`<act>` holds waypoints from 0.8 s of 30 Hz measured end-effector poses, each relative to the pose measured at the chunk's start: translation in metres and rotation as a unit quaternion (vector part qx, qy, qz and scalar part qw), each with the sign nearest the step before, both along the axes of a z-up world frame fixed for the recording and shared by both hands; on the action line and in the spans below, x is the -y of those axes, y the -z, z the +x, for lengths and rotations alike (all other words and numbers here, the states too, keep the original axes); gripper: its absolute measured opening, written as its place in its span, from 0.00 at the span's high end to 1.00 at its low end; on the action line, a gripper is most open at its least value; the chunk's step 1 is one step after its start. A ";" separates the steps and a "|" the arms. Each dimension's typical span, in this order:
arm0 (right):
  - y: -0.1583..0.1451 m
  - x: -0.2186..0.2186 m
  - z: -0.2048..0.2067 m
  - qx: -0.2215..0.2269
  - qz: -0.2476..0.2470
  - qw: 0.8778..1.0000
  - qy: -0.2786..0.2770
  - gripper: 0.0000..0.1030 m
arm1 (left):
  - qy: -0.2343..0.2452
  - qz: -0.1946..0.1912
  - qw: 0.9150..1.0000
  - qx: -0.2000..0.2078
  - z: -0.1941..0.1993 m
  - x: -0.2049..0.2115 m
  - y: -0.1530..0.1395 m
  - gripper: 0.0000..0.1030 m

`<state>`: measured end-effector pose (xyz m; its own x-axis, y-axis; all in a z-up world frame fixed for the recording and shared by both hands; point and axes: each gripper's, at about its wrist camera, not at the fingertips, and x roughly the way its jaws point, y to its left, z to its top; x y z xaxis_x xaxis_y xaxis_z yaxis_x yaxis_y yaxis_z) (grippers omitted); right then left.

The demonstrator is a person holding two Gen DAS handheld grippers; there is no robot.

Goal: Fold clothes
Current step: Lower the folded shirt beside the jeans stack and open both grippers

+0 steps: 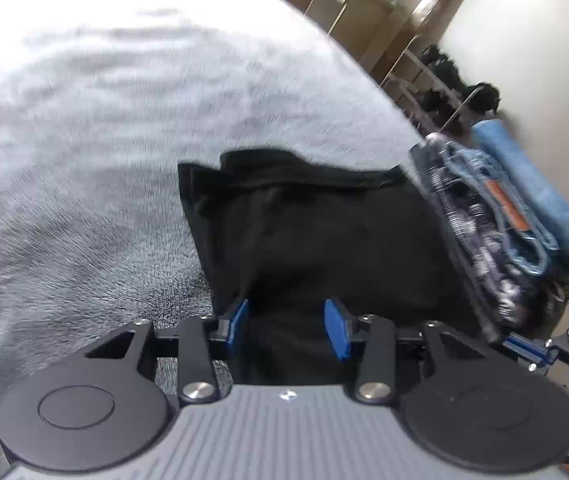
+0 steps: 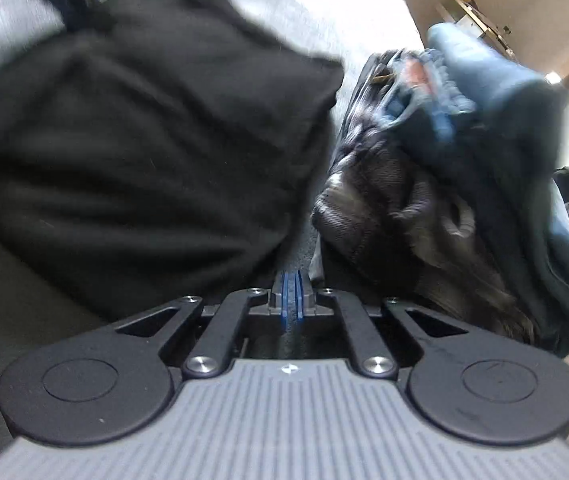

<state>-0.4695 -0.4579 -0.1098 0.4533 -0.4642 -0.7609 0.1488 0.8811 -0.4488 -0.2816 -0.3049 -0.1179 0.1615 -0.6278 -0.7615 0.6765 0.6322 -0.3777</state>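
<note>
While the black garment (image 1: 316, 232) lay folded on the grey blanket (image 1: 84, 140), the left gripper (image 1: 290, 328) hovered agape over its near edge. The right gripper (image 2: 292, 294) was pinched closed, holding nothing.

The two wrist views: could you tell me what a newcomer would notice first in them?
A folded black garment lies on the grey blanket, right ahead of the open left gripper. Beside it, at right, stands a stack of folded clothes, jeans and a blue piece on top. The right gripper is shut between garment and stack.
</note>
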 end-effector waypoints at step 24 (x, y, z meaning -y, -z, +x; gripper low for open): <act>0.000 0.025 -0.010 0.043 0.224 0.974 0.012 0.95 | 0.065 0.067 0.993 -0.069 -0.102 -0.050 0.012 0.61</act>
<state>-0.4790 -0.4833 -0.1093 0.5170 -0.1048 -0.8495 0.1913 0.9815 -0.0047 -0.3840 -0.2553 -0.1295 -0.0250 -0.5273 -0.8493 0.7030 0.5947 -0.3900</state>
